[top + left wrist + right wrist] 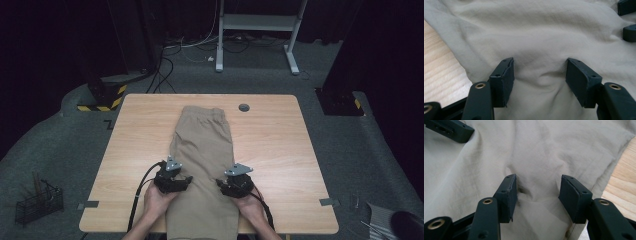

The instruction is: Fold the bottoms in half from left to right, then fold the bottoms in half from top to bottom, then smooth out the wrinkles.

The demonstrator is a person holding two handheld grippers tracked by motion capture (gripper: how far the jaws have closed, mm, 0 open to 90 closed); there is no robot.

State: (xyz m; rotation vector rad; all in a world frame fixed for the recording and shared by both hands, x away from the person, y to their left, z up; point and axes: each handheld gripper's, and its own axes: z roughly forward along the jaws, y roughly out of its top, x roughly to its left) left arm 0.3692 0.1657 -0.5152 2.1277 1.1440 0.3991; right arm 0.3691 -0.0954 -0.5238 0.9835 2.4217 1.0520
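Both tongs press down on tan trousers near the tabletop's near edge. Left tongs stand wide open, jaws apart with a small hump of cloth rising between them; the pads touch the cloth but nothing is pinched. Right tongs are likewise spread, a wrinkle of cloth between the jaws, not clamped. In the high view the left tongs sit on the trousers' left edge and the right tongs on the right edge, level with each other, each held by a hand coming in from the bottom.

The trousers lie flat and lengthwise down the middle of the tabletop, waistband at the far end, legs folded together and running off the near edge between the person's forearms. Bare wood shows beside the cloth in both gripper views.

A round grommet is set in the tabletop near the far edge, just right of the waistband. On the floor at the left stands a black wire basket; cables trail across the floor beyond the tabletop.
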